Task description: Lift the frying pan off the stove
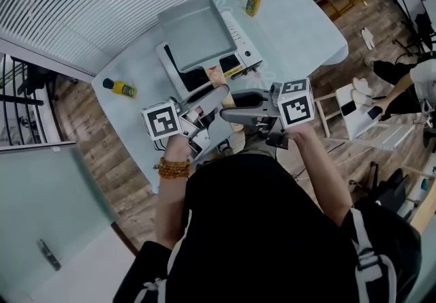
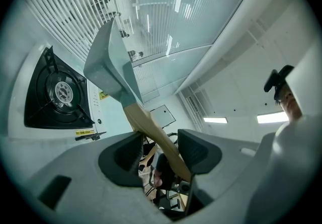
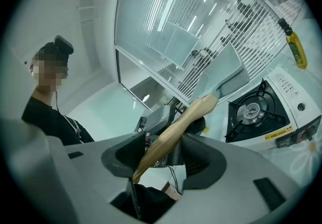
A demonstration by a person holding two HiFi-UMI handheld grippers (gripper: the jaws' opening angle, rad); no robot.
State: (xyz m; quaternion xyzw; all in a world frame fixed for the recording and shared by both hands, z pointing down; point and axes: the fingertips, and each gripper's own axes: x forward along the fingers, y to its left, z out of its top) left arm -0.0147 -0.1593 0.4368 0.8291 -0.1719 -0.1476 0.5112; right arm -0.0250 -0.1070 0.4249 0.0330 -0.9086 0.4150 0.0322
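Left gripper (image 2: 160, 150) and right gripper (image 3: 160, 155) both clamped on wooden handle (image 3: 176, 127); grey square frying pan (image 1: 197, 36) held aloft, upper centre of frame, above stove (image 1: 240, 37) on tabletop (image 1: 300, 29); burner (image 2: 60, 92) uncovered.

So the frying pan (image 1: 196, 36), a square grey one with a pale wooden handle (image 1: 218, 77), is hanging in the air over the stove (image 1: 240, 56), clear of it. In the head view its handle is pointing toward 6 o'clock. The stove is a white tabletop unit that's sitting flat on the pale table (image 1: 300, 29), with its black burner (image 1: 195, 79) peeking out at the pan's 6 o'clock edge.
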